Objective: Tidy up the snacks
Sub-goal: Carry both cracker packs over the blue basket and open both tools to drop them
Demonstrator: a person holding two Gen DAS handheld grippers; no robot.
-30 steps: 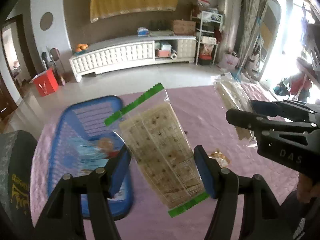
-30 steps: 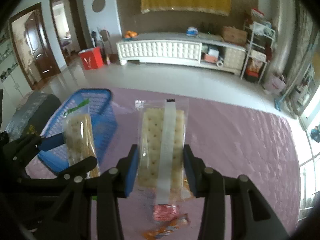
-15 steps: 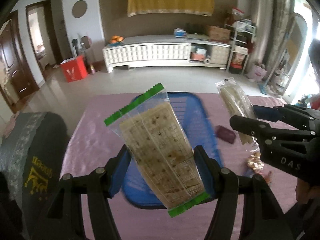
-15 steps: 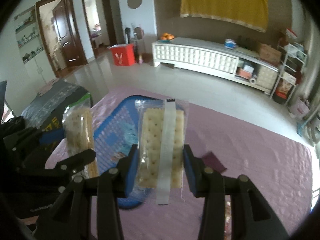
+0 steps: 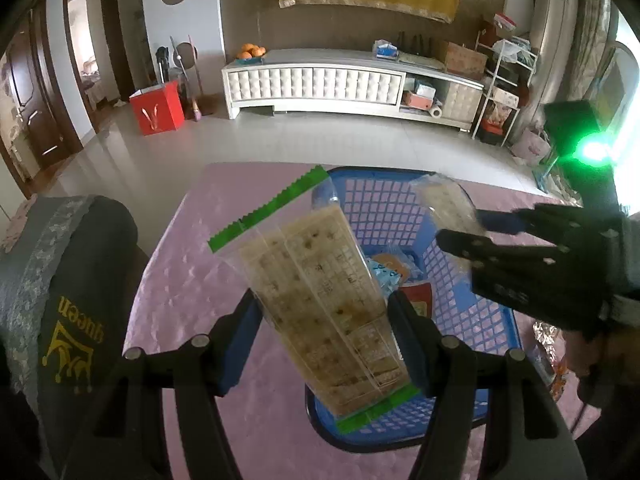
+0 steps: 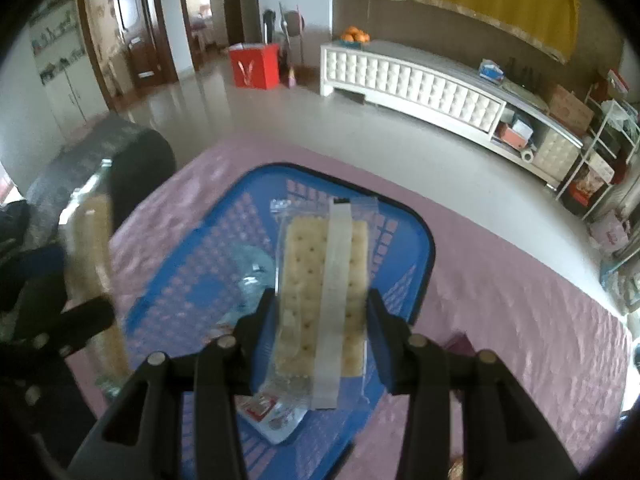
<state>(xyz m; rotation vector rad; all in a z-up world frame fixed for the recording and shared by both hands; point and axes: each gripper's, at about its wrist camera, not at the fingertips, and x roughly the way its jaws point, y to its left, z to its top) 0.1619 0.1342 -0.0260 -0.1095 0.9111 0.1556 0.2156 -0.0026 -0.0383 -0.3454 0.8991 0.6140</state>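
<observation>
My left gripper point(image 5: 326, 340) is shut on a clear cracker pack with green sealed ends point(image 5: 320, 296), held tilted over the near left corner of the blue basket point(image 5: 476, 320). My right gripper point(image 6: 322, 336) is shut on a pale cracker pack with a white strip down its middle point(image 6: 324, 280), held upright above the blue basket point(image 6: 416, 280). In the left wrist view the right gripper point(image 5: 480, 236) comes in from the right with its pack over the basket. In the right wrist view the left gripper's fingers point(image 6: 68, 320) and its pack point(image 6: 96, 276) show blurred at the left.
The basket sits on a pink quilted cloth point(image 5: 184, 280) and holds a few wrapped snacks point(image 5: 396, 272). More loose snacks point(image 5: 548, 336) lie on the cloth to the right. A dark padded chair back point(image 5: 68, 288) stands at the left edge of the table.
Both grippers carried their cracker packs leftward until they hang over the blue basket. Neither grip has changed.
</observation>
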